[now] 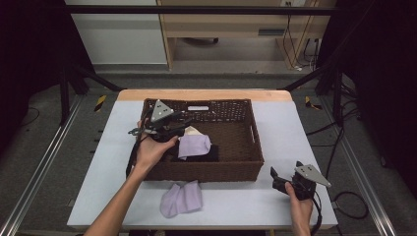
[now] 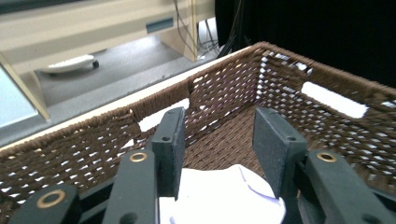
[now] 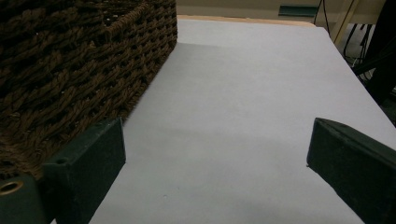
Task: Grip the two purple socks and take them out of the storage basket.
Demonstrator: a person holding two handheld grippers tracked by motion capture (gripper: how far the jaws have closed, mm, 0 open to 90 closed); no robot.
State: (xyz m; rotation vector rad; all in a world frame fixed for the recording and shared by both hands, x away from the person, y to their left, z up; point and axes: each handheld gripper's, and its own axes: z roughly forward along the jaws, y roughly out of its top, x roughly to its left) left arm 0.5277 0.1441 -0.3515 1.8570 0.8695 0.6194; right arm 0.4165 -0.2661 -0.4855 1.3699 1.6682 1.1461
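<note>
Left gripper (image 1: pixel 184 127) inside basket (image 1: pixel 236 169), frame centre, jaws apart above white cloth (image 2: pixel 224 196), gripping nothing. Right gripper (image 1: pixel 276 177) lower right on desk (image 1: pixel 295 132), jaws wide, empty.

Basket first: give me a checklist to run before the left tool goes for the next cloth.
1. Left tool open: ok, jaws stand apart.
2. Nothing gripped: ok, the white cloth lies below the jaws, unpinched.
3. Left tool over the basket: ok.
4. Lavender cloth on the table free to reach: ok, nothing covers it.
5. Right tool out of the way: ok, open beside the basket.
6. Room left in the basket: ok, right half bare.
</note>
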